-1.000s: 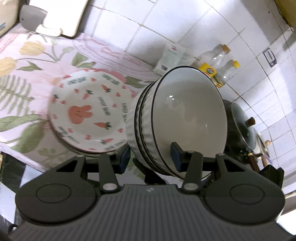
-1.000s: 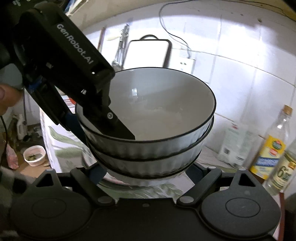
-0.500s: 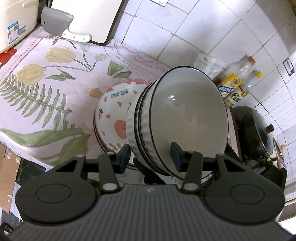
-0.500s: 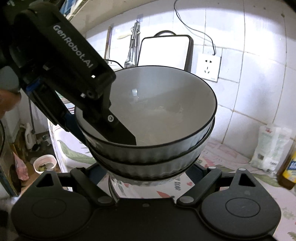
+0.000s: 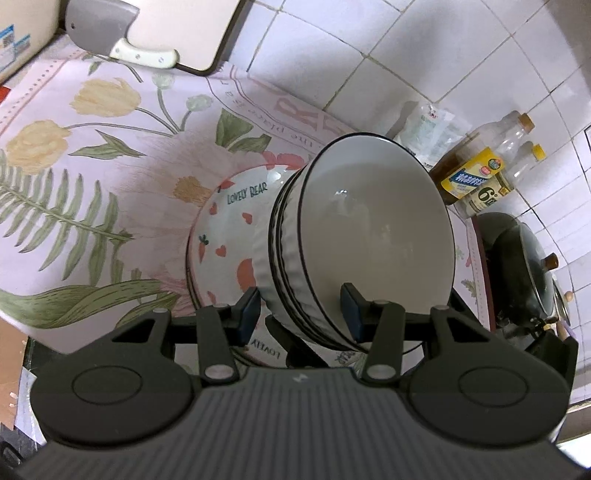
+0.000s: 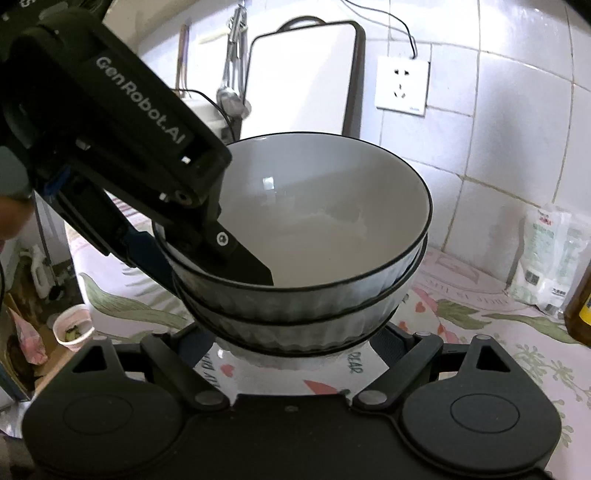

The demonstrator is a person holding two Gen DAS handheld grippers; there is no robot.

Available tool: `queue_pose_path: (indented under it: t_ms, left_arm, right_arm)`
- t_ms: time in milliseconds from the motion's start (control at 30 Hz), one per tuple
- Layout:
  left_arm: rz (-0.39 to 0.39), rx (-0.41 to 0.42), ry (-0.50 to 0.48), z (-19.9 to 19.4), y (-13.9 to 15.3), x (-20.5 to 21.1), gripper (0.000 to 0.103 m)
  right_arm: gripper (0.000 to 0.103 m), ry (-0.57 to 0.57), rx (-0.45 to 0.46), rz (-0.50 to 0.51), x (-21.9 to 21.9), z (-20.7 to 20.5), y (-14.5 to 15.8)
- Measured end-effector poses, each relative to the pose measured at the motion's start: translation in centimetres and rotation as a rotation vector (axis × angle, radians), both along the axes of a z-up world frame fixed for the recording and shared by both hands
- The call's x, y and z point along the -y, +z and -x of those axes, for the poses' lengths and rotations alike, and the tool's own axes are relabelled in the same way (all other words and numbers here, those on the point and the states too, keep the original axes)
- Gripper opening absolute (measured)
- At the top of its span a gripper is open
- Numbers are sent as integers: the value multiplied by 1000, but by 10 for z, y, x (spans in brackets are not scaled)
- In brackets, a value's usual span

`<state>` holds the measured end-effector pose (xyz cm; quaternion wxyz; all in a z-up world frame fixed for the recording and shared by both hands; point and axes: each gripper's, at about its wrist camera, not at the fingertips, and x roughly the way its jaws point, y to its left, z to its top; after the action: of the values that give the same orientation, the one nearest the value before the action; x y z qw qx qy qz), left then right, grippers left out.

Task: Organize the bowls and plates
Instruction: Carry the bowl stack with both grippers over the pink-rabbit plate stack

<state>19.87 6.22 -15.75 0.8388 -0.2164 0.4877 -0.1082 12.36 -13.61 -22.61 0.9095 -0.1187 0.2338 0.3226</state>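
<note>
A stack of white ribbed bowls with black rims (image 5: 369, 236) (image 6: 325, 258) hangs just above a stack of "Lovely Bear" plates (image 5: 229, 236) (image 6: 332, 376) on the floral cloth. My left gripper (image 5: 301, 310) is shut on the near rim of the bowl stack, one finger inside the top bowl, one outside; it also shows in the right wrist view (image 6: 207, 251). My right gripper (image 6: 295, 343) has its fingers spread on both sides of the stack's base, under the bowls; contact is hidden.
A cutting board (image 5: 177, 29) and a cleaver (image 5: 107, 33) lean on the tiled wall. Oil bottles (image 5: 476, 173), a white bag (image 5: 428, 129) and a lidded black pot (image 5: 524, 266) stand to the right. A wall socket (image 6: 402, 85) is behind.
The bowl stack has come down and over the plates, which now lie partly under it. The wall and cutting board have shifted in view as both grippers moved left.
</note>
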Motion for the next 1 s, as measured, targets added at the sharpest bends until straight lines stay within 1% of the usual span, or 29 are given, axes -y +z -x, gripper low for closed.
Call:
queue_pose_path:
  t_ms: [133,433,667,733,833,900,1000]
  left_arm:
    - [14,-25,0,-10,-12,2,46]
    - [-3,-61,13,-25,-26,5,46]
    - [51,-78,50,-29,-32,-4,46]
    - [56,-77,56,-30,-33,-5,46]
    - [41,-74,74,-28,-32,-6,47]
    - [29,-64,81,-28,-30,-6,46]
    - [-17,-31,82,-27,-24,-4,46]
  right_arm:
    - [93,-5,-26,17,2,-8,-8]
    - [93,-26,-83,22,-3,-23,-21]
    - [93,-26,-88,40,-8,-26,-18]
    - [93,-28,-94,49,-11,-26,-16]
    - [92,-30,-108,58,-14,-24,-13]
    - [94,-45,-110,54,-14,-20,-10]
    - [95,-67,-120,62,-12,-14,-6]
